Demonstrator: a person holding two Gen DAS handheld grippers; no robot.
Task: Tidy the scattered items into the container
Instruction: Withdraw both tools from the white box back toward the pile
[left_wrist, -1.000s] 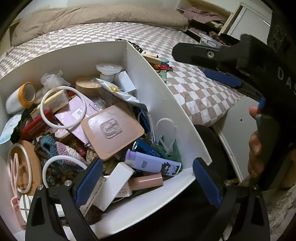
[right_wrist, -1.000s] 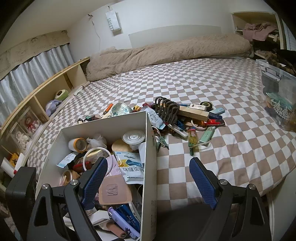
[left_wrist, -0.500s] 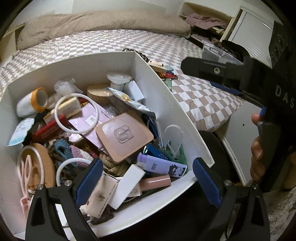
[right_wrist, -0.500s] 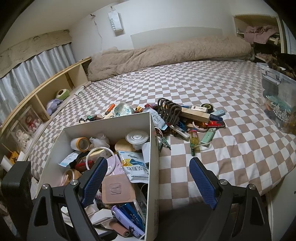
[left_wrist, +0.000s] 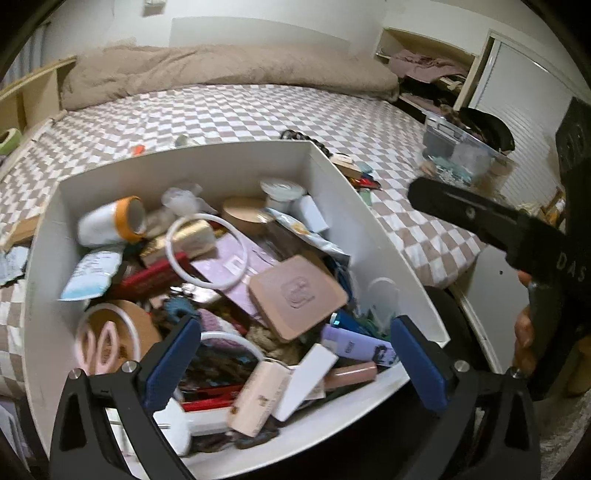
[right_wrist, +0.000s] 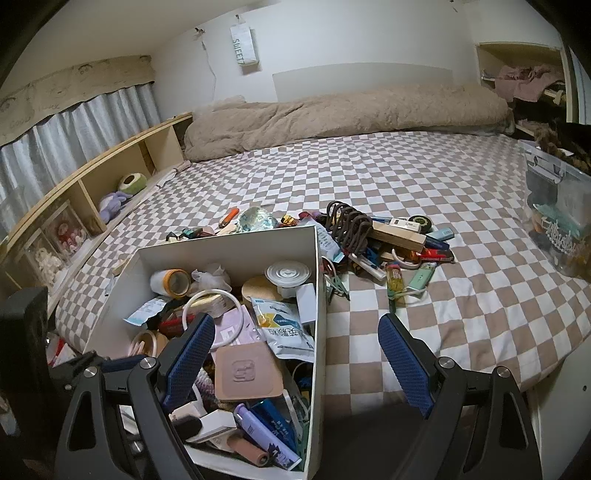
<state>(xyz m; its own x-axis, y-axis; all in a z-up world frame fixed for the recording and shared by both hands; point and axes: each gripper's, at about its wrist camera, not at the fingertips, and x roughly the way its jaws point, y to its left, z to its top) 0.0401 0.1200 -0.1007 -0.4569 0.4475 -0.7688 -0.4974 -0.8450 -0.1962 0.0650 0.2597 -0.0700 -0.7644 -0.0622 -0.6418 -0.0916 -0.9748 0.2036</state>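
Note:
A white box (left_wrist: 354, 206) (right_wrist: 320, 280) sits at the bed's near edge, full of small items: a tape roll (left_wrist: 125, 218), a white ring (left_wrist: 207, 254), a tan square pad (left_wrist: 299, 295) (right_wrist: 243, 373), a purple tube (left_wrist: 354, 345). A pile of scattered items (right_wrist: 384, 240) lies on the checked bed behind and right of the box, with a dark coiled hair clip (right_wrist: 347, 221) and a wooden block (right_wrist: 399, 236). My left gripper (left_wrist: 295, 365) is open and empty over the box's near side. My right gripper (right_wrist: 295, 365) is open and empty above the box's right wall.
A clear plastic bin (right_wrist: 557, 225) (left_wrist: 458, 155) stands on the bed's right edge. A beige duvet (right_wrist: 332, 114) lies along the far wall. Wooden shelves (right_wrist: 74, 206) run along the left. The checked sheet (right_wrist: 461, 306) right of the box is bare.
Both grippers have risen and tilted up, so more of the bed shows. The box's contents have not moved. Both grippers stay open.

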